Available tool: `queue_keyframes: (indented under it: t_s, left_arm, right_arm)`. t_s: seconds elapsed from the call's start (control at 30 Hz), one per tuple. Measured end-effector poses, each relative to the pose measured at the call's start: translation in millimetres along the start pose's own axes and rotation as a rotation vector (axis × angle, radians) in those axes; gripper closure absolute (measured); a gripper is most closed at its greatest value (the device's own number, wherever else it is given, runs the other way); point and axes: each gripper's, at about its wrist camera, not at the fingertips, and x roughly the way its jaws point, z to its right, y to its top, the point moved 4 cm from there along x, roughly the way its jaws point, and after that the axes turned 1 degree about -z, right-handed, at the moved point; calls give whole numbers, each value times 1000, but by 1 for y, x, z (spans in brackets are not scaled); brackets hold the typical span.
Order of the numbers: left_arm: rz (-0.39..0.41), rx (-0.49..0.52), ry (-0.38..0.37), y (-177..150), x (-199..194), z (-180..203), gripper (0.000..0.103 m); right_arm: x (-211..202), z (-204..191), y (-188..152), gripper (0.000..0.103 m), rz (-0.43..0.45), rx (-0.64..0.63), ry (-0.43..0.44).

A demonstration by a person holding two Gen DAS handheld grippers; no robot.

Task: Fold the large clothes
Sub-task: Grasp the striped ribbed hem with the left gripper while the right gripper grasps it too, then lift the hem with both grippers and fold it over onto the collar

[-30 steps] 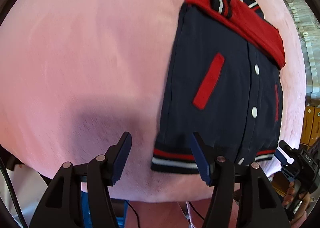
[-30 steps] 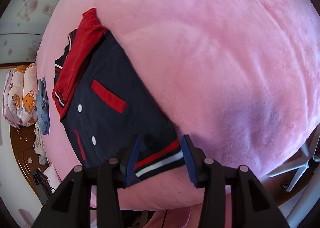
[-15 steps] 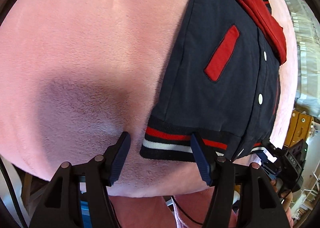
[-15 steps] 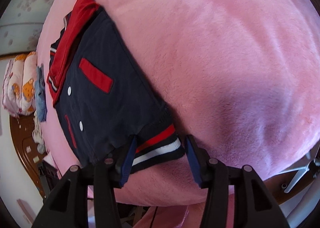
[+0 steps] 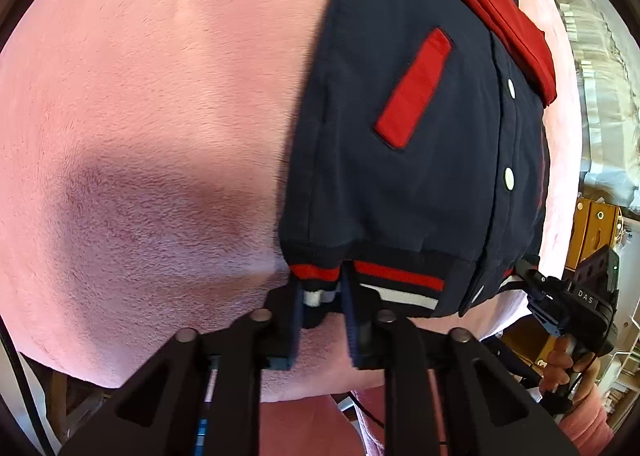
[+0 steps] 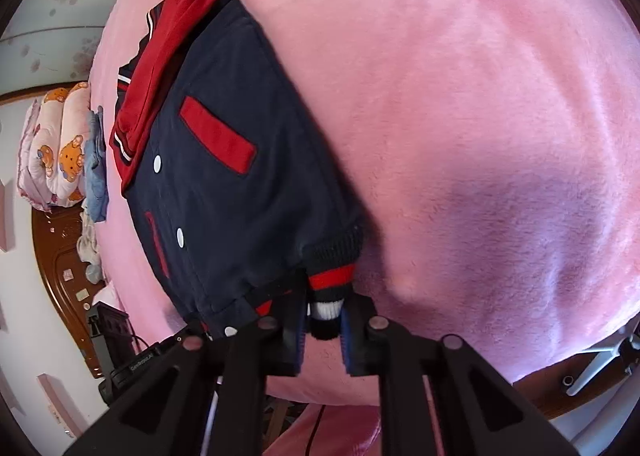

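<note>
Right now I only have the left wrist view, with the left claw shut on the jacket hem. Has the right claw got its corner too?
Observer: Yes. The right claw is shut on the striped hem at the other corner of the jacket.
Operator: Anything past the collar end?
Observer: A folded bear-print quilt sits there, with some denim next to it.
Operator: And on the right claw's far side?
Observer: A white chair base stands past the edge of the pink blanket.
</note>
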Motion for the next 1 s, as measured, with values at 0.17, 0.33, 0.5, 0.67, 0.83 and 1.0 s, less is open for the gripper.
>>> queue_keyframes:
  t_s: [0.17, 0.33, 0.5, 0.67, 0.83, 1.0]
  left_arm:
    - [25, -46, 29, -3, -3, 9, 93]
    - [68, -60, -7, -11, -23, 30, 94]
    - [137, -19, -64, 1, -61, 60, 94]
    - [230, -16, -152, 32, -106, 83, 94]
    - [355, -76, -248, 68, -141, 102, 94]
    - [431, -163, -294, 103, -158, 92, 94]
  right_arm:
    - [-4, -16, 0, 92, 6, -48, 15]
    - [-18, -32, 5, 93, 18, -27, 99]
    - [-36, -64, 17, 93, 33, -47, 213]
    - [-55, -97, 37, 93, 62, -69, 324]
    - [-77, -120, 67, 93, 128, -48, 436]
    - [-89, -130, 102, 93, 187, -18, 493]
